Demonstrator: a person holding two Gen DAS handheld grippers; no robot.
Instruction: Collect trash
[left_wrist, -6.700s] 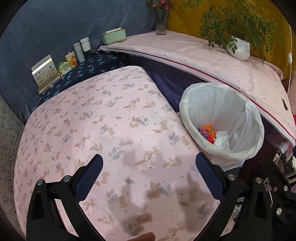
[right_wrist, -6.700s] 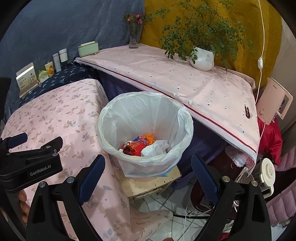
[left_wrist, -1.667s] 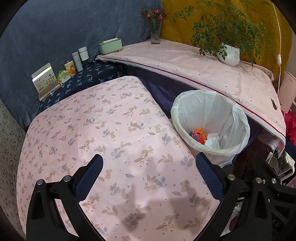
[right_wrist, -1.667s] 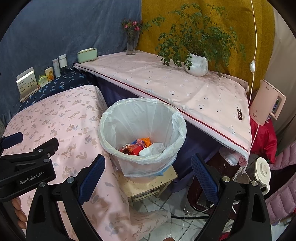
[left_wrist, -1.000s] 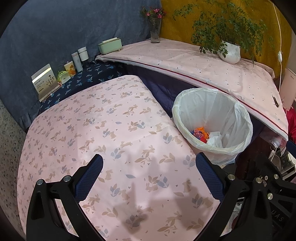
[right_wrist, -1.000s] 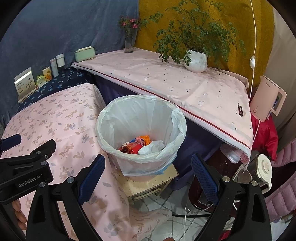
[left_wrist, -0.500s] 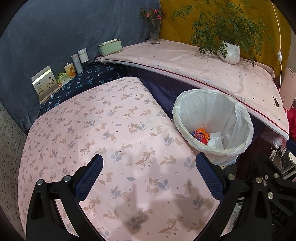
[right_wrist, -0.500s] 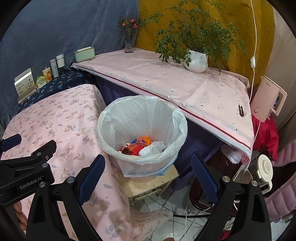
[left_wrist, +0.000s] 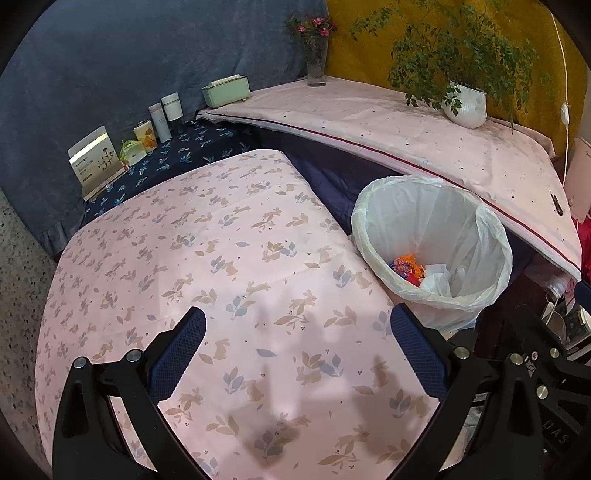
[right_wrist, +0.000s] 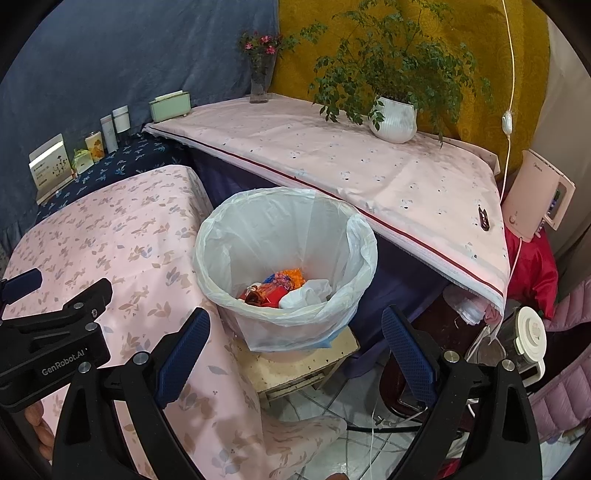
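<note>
Both my tools, left tool (left_wrist: 297, 343) and right tool (right_wrist: 295, 341), spread empty; bin liner (right_wrist: 364, 236) thin, floppy, tear-prone, so pinch folded rim.

Thin glossy plastic lines the bin (right_wrist: 236, 236), matt printed cloth covers the table (left_wrist: 184, 258), crumpled paper (right_wrist: 306, 293) inside.

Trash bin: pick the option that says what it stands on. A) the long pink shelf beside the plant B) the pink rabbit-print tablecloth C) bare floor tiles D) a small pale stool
D: in the right wrist view the trash bin stands on a small pale stool, beside the table edge.
</note>
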